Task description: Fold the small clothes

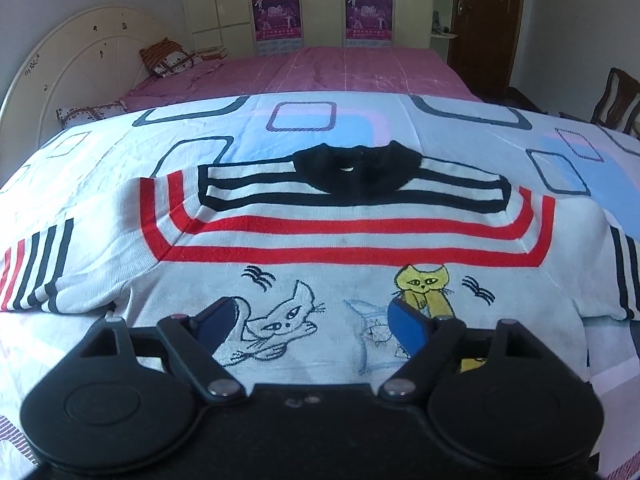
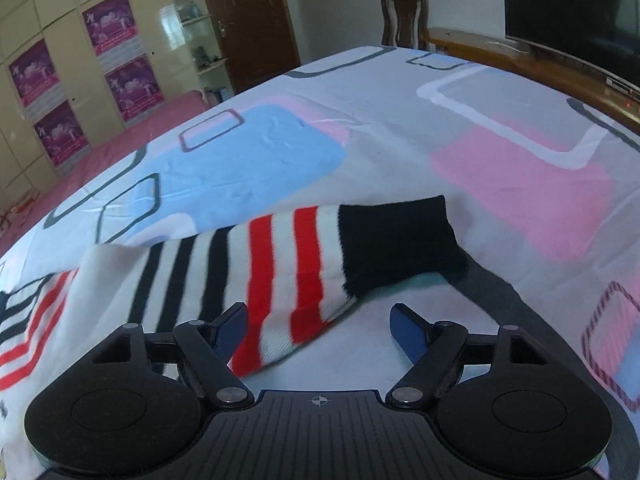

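The right gripper (image 2: 318,326) hangs with jaws apart over a striped sleeve (image 2: 288,264) on the patterned sheet (image 2: 400,120).

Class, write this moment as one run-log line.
sweater: flat on bed sheet | left gripper: open, over hem | right gripper: open, at sleeve

The left gripper (image 1: 316,320) is showing a black body along the frame bottom, two round black housings, silver pivot screws and blue fingers (image 1: 406,330). The right gripper (image 2: 318,326) is showing the same, plus a ribbed plate with a crosshair mark.
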A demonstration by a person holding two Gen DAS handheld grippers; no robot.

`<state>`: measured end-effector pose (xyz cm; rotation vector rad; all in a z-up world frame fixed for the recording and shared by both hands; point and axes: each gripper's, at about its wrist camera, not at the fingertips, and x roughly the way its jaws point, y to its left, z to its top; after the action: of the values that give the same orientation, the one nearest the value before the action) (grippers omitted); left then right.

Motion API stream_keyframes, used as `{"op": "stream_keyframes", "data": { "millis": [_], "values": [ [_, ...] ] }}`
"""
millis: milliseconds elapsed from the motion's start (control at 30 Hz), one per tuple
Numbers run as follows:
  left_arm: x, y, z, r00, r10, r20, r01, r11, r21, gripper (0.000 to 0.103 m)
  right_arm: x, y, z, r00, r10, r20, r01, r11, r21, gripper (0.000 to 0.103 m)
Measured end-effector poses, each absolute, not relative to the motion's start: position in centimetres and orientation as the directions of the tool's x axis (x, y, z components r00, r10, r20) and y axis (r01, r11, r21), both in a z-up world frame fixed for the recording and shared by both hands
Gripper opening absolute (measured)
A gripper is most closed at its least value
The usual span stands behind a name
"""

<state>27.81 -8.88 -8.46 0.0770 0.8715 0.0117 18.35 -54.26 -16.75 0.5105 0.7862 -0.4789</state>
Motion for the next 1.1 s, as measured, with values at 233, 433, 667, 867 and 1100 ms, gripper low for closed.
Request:
{"op": "stream_keyframes", "data": {
  "millis": [233,433,667,867,1100],
  "values": [
    [28.3,-8.5,-9.0,0.619,0.017,-0.786,0.034,0.998,0.048,0.067,19.0,-55.9,-17.5,0.635,-0.228,-0.738,0.599,0.749,0.284,0.012],
    [28.7,-7.6,-9.0,0.607,-0.022,-0.794,0.039,0.999,0.003,0.057,18.8,-53.9,-14.2,0.707,-0.267,-0.655,0.532,0.811,0.243,0.009],
    [28.7,-4.6,-8.7,0.628,-0.033,-0.778,0.015,0.999,-0.03,0.059,21.1,-44.8,-7.7,0.845,-0.133,-0.518,0.29,0.928,0.236,0.009],
    [28.9,0.0,-8.7,0.631,-0.039,-0.775,-0.016,0.998,-0.063,0.059,23.6,-32.6,-5.7,0.866,0.1,-0.491,0.047,0.959,0.279,0.009],
    [29.6,5.2,-8.9,0.632,-0.027,-0.774,-0.041,0.997,-0.069,0.06,26.0,-21.0,-9.5,0.759,0.295,-0.58,-0.095,0.932,0.35,0.009]
  ]
}}
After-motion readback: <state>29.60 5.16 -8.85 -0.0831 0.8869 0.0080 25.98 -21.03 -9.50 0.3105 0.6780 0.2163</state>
